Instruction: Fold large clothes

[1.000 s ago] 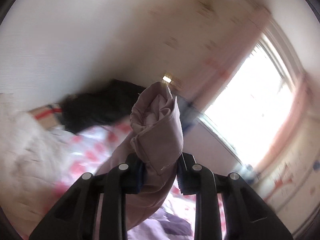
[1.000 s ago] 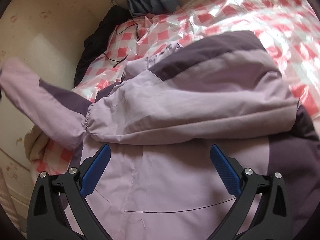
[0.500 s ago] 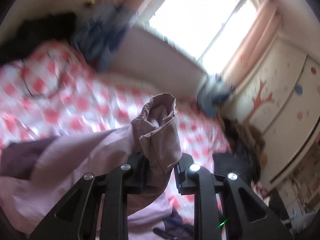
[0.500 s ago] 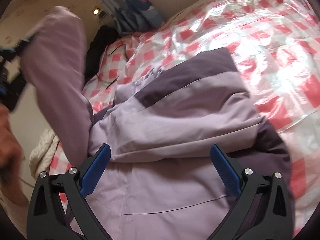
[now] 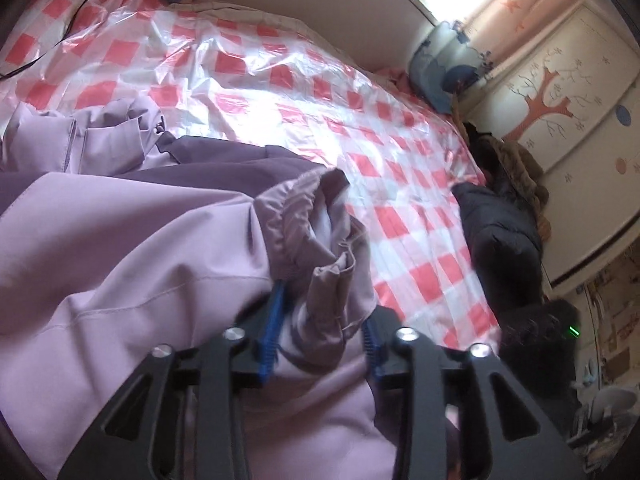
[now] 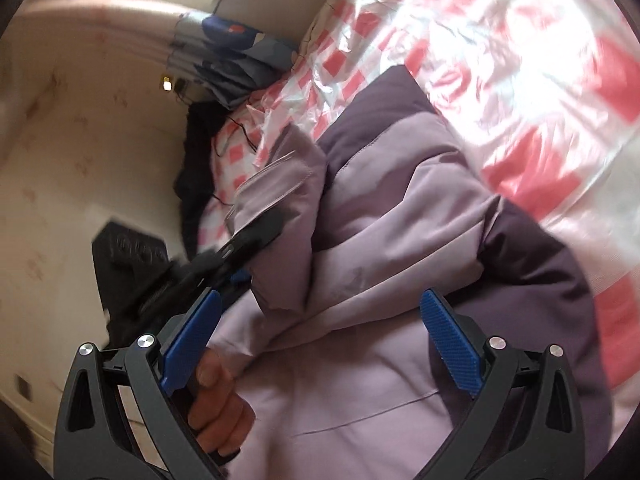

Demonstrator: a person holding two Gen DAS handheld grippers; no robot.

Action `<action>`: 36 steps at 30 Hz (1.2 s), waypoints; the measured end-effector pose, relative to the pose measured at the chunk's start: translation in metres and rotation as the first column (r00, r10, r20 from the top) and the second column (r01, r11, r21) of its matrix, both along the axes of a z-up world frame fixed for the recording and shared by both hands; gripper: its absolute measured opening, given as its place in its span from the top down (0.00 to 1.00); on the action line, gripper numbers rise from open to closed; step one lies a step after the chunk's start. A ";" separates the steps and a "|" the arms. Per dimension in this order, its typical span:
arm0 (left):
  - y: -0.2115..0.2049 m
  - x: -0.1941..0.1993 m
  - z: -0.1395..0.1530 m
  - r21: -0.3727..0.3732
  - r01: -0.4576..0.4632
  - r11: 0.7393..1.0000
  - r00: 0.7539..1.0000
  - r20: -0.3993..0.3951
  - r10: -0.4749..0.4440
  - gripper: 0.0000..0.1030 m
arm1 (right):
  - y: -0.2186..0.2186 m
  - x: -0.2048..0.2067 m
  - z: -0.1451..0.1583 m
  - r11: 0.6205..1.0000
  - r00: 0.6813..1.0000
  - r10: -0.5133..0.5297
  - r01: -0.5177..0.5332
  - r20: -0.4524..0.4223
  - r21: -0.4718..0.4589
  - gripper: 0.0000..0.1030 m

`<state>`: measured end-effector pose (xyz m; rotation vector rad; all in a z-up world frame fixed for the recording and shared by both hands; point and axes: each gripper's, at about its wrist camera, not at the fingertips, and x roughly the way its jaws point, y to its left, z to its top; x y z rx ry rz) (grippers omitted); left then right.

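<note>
A lilac jacket with dark purple panels (image 5: 120, 248) lies on the bed; it also fills the right wrist view (image 6: 400, 240). My left gripper (image 5: 320, 320) is shut on the jacket's sleeve cuff (image 5: 320, 232) and holds it over the jacket's body. The left gripper also shows in the right wrist view (image 6: 256, 232), gripping the sleeve, with the hand (image 6: 216, 404) below it. My right gripper (image 6: 320, 344) is open and empty just above the jacket's lower front.
The bed has a red-and-white checked plastic cover (image 5: 320, 92). Dark clothes (image 5: 500, 240) lie at its right edge, blue-grey bedding (image 6: 232, 52) at the head. A black cable (image 5: 60, 40) crosses the cover. A wardrobe with a tree picture (image 5: 560, 92) stands at right.
My left gripper has swung the sleeve from up in the air down and across onto the jacket's body. My right gripper stayed open and tilted a little over the jacket.
</note>
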<state>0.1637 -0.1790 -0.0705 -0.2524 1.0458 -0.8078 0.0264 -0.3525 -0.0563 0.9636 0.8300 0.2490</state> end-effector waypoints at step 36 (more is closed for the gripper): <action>0.182 -0.073 0.033 0.239 -0.559 0.794 0.795 0.427 0.431 0.07 | 0.047 0.081 0.055 0.966 0.976 0.122 -0.075 0.178 -0.249 0.78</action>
